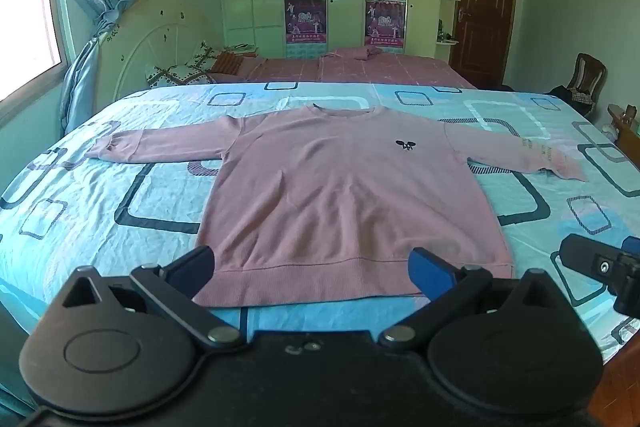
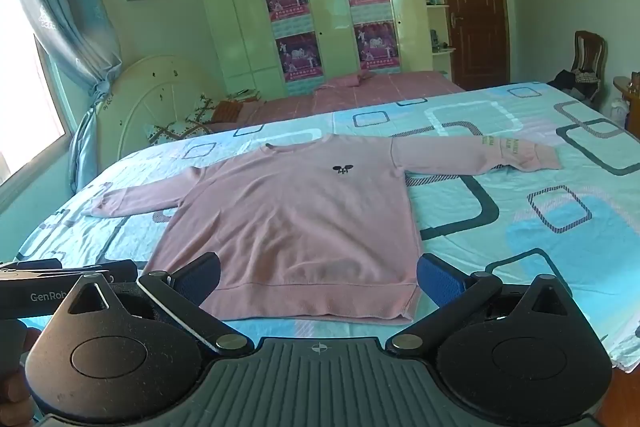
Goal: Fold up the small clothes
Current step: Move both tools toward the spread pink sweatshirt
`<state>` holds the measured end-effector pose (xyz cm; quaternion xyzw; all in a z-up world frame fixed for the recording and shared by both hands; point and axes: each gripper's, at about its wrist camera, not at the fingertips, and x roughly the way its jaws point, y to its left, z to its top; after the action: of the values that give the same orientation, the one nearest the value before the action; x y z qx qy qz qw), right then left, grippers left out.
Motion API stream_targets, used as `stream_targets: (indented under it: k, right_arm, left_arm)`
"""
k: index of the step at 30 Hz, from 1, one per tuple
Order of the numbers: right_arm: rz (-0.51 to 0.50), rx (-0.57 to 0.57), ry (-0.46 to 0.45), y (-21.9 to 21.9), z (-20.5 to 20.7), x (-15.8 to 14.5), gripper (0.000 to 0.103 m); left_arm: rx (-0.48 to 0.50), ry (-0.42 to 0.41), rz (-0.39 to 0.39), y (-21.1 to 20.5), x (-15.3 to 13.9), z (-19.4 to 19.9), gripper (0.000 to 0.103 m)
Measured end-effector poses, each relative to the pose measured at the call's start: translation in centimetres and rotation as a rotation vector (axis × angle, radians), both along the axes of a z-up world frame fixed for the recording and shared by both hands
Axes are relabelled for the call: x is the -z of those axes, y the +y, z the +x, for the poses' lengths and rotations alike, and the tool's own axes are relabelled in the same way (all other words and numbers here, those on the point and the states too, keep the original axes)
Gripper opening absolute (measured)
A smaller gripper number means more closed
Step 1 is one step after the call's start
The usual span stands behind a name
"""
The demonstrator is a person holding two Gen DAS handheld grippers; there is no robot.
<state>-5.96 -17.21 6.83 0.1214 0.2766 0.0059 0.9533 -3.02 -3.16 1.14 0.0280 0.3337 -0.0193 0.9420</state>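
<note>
Left wrist: chair [image 1: 586, 75] beside bed [image 1: 100, 187]

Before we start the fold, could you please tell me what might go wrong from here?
1. The sweatshirt lies flat on the bedsheet, which is thin and wrinkled; a pinch at the hem may well catch the sheet too.
2. Both sleeves are spread wide; the far sleeve could drag or bunch when the body is lifted.
3. The left tongs and right tongs, both open, sit close together near the hem and could bump.
</note>
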Motion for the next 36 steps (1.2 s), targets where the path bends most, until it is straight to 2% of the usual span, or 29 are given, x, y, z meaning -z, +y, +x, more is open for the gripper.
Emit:
stream_targets:
  k: [36]
  right_arm:
    - [-0.006,-0.007,-0.034,0.66,0.33,-0.09,0.103]
  left_arm:
    - [-0.023,0.001,0.009,0.54,0.46,0.05,0.102]
